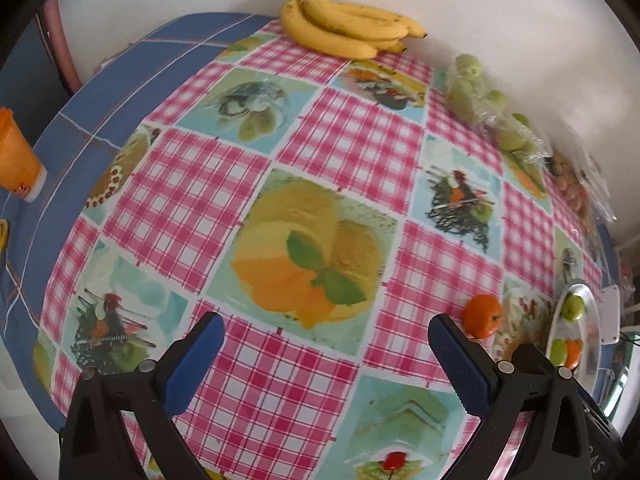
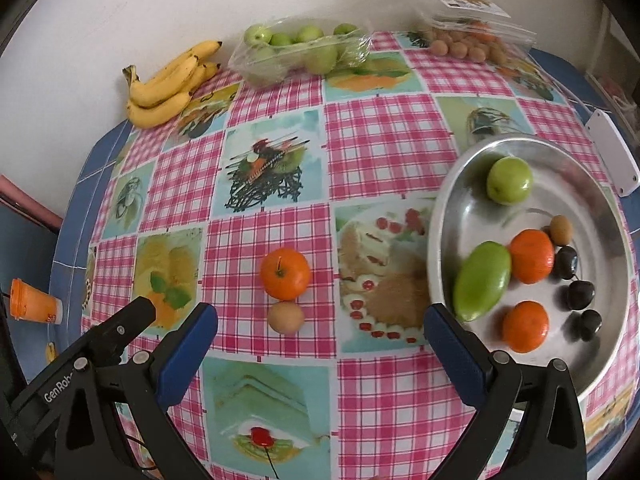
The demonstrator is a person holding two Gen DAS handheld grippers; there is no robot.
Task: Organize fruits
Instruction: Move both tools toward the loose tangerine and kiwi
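A loose orange (image 2: 285, 273) lies on the checked tablecloth with a small brown fruit (image 2: 285, 317) just in front of it. My right gripper (image 2: 320, 354) is open and empty, just short of them. A metal plate (image 2: 444, 216) at the right holds a round green fruit (image 2: 509, 180), a long green fruit (image 2: 482, 280), two oranges (image 2: 532, 256), a small brown fruit and dark cherries. My left gripper (image 1: 326, 360) is open and empty above the cloth; the loose orange (image 1: 482, 316) sits by its right finger and the plate (image 1: 588, 344) is at the far right.
A banana bunch (image 2: 168, 84) (image 1: 348, 28), a plastic pack of green fruit (image 2: 300, 52) (image 1: 474, 92) and a pack of small brown fruit (image 2: 472, 40) line the wall. An orange cup (image 2: 34, 302) (image 1: 16, 156) stands left. A white box (image 2: 612, 156) lies right.
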